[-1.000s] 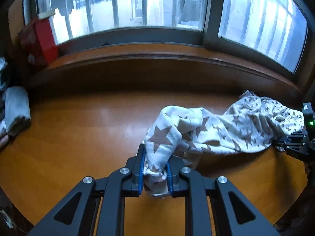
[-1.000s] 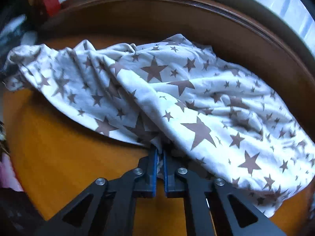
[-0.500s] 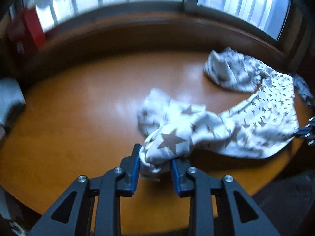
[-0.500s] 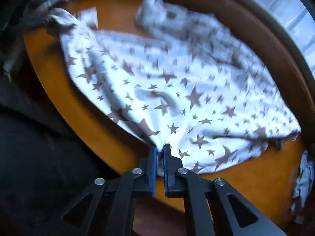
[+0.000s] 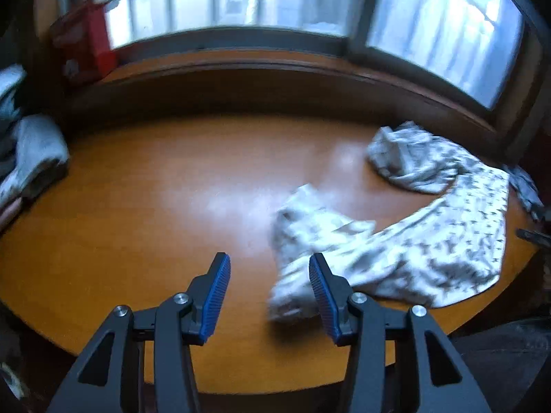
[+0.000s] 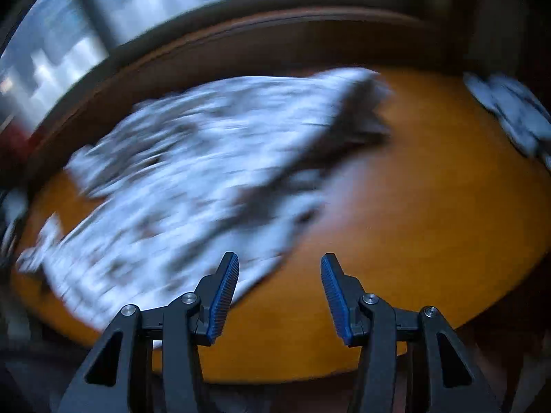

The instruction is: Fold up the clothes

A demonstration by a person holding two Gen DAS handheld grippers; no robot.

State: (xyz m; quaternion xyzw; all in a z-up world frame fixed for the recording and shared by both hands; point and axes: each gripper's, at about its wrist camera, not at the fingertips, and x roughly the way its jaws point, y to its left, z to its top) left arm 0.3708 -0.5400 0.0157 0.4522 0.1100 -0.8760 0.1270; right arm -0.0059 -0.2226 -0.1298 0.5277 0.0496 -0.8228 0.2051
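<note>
A polished orange-brown table [image 5: 137,206] beneath a curved window holds a star-print garment [image 5: 430,241], crumpled and unfolded, toward its right side. The left gripper [image 5: 269,277] and right gripper [image 6: 279,280] hang empty, jaws spread wide. Soft and limp, it likely handles best pinched at hem corners.

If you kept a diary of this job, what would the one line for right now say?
task: fold clothes | left gripper: open, empty | right gripper: open, empty | star-print garment: crumpled on wooden table, unfolded | view: motion-blurred
</note>
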